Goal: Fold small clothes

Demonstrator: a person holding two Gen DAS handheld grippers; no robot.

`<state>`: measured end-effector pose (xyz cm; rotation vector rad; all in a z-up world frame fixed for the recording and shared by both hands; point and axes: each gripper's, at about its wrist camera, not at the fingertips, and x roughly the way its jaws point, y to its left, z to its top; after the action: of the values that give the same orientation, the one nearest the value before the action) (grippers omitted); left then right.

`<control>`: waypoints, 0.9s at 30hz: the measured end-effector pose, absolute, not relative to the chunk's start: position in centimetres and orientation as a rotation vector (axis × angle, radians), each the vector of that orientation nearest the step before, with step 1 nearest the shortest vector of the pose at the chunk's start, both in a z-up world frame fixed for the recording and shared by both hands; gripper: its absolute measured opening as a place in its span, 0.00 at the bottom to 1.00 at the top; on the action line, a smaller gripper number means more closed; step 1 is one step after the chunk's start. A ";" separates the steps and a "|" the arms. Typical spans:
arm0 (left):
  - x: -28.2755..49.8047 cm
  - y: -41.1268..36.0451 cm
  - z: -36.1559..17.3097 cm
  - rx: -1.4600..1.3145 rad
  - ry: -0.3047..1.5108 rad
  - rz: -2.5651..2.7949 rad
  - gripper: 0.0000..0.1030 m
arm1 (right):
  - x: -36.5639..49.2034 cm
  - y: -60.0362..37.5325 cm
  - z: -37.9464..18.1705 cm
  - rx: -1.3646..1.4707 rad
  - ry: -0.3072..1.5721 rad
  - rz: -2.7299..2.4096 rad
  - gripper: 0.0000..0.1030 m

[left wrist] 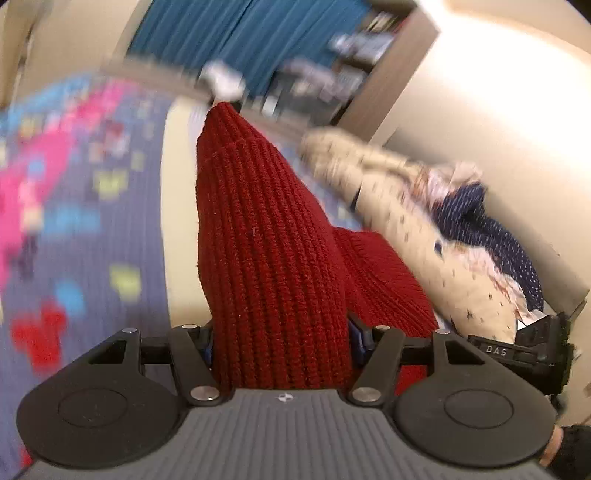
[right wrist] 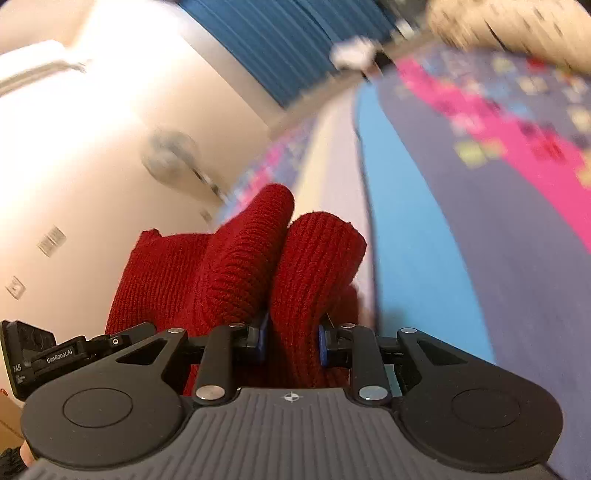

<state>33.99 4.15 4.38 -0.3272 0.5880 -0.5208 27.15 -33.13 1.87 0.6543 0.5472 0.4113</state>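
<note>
A dark red ribbed knit garment (left wrist: pixel 266 240) is held up off the bed by both grippers. My left gripper (left wrist: pixel 280 343) is shut on a thick bunch of it, and the knit rises ahead of the jaws in a tall fold. My right gripper (right wrist: pixel 293 343) is shut on another part of the red knit (right wrist: pixel 258 258), which bulges in two rolled folds just past the jaws. The fingertips of both grippers are buried in the fabric. The other gripper's black body shows at the edge of each view (left wrist: pixel 532 350) (right wrist: pixel 44 358).
A bedspread (left wrist: pixel 92 206) with a purple, pink and blue print lies below, also in the right wrist view (right wrist: pixel 498 184). A heap of cream patterned and navy dotted clothes (left wrist: pixel 424 229) lies to the right against a pale wall. Blue curtains (left wrist: pixel 240 33) and a shelf stand behind.
</note>
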 end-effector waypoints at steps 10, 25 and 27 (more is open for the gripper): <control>34.6 8.0 4.2 -0.218 0.608 -0.278 0.80 | 31.0 -34.0 2.5 0.658 0.573 0.149 0.49; 30.1 0.2 0.2 0.203 0.818 -0.457 0.53 | 29.7 -26.9 0.1 0.216 0.912 0.425 0.15; 28.7 -1.3 -0.6 0.351 0.805 -0.434 0.54 | 29.0 -26.3 0.0 0.189 0.925 0.411 0.15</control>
<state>28.66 -1.27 -0.64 0.3512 0.8046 -0.4340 29.04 -26.26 -0.03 0.1893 0.9254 0.4108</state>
